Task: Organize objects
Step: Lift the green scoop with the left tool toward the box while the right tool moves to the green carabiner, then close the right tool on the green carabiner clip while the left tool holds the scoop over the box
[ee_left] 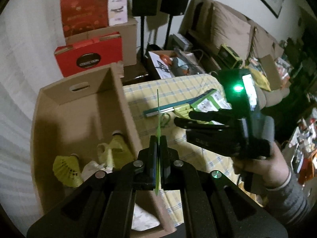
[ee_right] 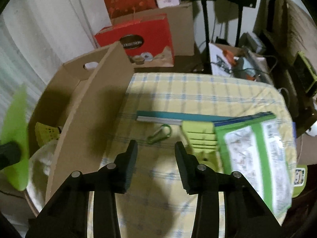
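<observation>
the thin green sheet (ee_left: 158, 119), pinched edge-on in the left gripper (ee_left: 158, 144), hangs over the right wall of the cardboard box (ee_left: 120, 99), not yet inside. already in the box lie yellow shuttlecocks (ee_left: 68, 168) and a pale crumpled bag (ee_left: 93, 167), so the sorting looks partly done. left on the checked surface (ee_right: 198, 91) are a teal and grey bar (ee_right: 170, 117), a green carabiner (ee_right: 159, 133), a light green ribbed piece (ee_right: 200, 136) and a green-edged printed packet (ee_right: 255, 158). the left gripper is pressed together on the sheet. the right gripper (ee_right: 156, 152) is spread wide and holds nothing, hovering near the carabiner.
</observation>
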